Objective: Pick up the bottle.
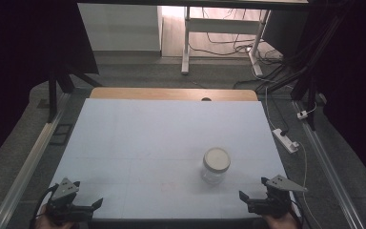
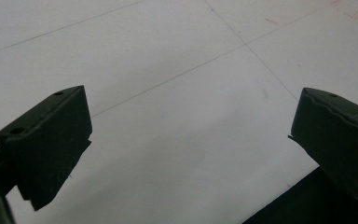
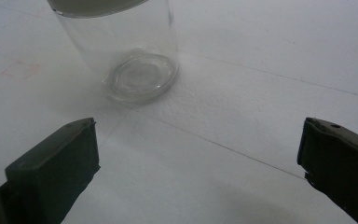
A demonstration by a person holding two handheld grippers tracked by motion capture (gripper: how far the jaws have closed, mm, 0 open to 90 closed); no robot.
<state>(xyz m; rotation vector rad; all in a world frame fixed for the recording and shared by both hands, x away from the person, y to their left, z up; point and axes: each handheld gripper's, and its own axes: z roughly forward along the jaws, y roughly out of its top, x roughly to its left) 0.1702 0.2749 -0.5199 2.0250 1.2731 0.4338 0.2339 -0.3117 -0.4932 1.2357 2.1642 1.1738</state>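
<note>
A clear glass jar point(image 1: 215, 167) with a pale lid point(image 1: 217, 159) is seen standing upright on the white table point(image 1: 162, 138), toward the near right part of its surface. The right gripper point(image 1: 248, 200) is held at the near right corner of the table, and its jaws are spread wide apart with nothing between them. In the right gripper view the jar point(image 3: 130, 51) is found ahead of the jaws and offset toward the left one, well clear of both, with its round glass base resting on the white surface and its lid point(image 3: 93, 5) cut off by the top edge. Thin seam lines in the table covering are seen running across the space between the jaws and the jar. The left gripper point(image 1: 88, 207) is held at the near left corner of the table, well apart from the jar, and its jaws are likewise parted widely and hold nothing. In the left gripper view, bare white table point(image 2: 177, 93) crossed by faint seam lines is seen between and beyond the jaws, and the dark near edge of the table is visible beside the right-hand jaw. A hand point(image 1: 279, 220) is partly seen beneath the right gripper at the bottom edge of the high view.
</note>
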